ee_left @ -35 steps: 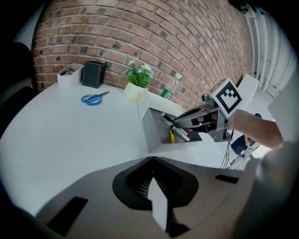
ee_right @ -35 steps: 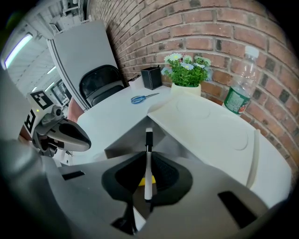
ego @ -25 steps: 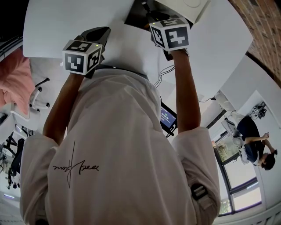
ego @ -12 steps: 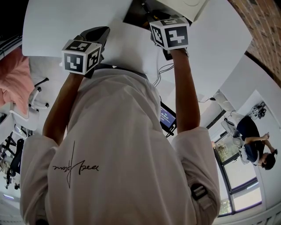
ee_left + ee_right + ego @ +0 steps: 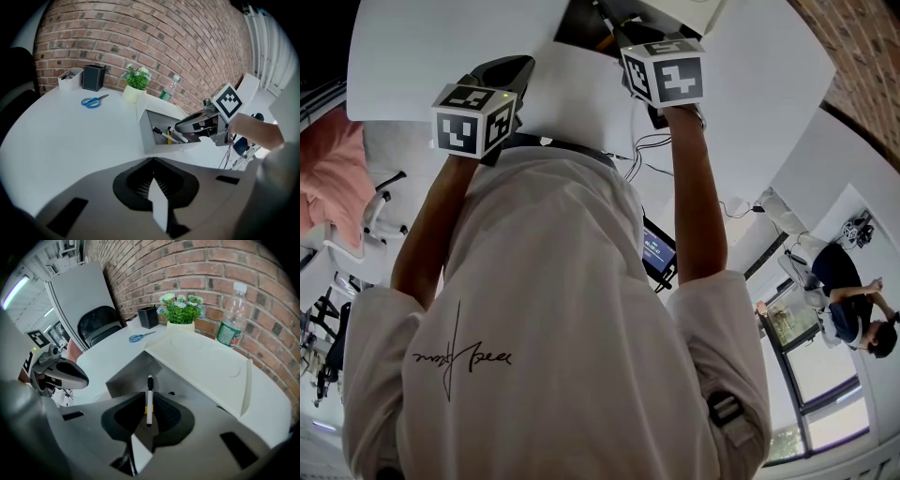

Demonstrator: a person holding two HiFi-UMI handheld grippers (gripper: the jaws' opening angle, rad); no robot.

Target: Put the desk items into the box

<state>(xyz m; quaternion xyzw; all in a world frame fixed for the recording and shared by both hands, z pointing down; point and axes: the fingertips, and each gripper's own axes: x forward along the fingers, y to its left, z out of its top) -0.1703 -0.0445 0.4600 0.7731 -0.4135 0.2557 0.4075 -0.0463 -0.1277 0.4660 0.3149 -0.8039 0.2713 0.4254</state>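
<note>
Showing the pen (image 5: 149, 392) loose in the box (image 5: 125, 376) between the parted, just-narrowed jaws of the right gripper (image 5: 149, 411); scissors (image 5: 93, 101) at upper left are judged next for the pressed-together left gripper (image 5: 152, 180).

The white table (image 5: 70, 136) bears a box (image 5: 146, 133), scissors (image 5: 92, 101), plant pot (image 5: 133, 95) and bottle (image 5: 167, 92).

The grey box (image 5: 169, 147) is standing open, its cream lid (image 5: 206, 364) leaning back. White black-capped markers (image 5: 161, 134) and a yellow pen (image 5: 168, 136) are lying inside. Blue scissors (image 5: 92, 101) are lying well apart.
</note>
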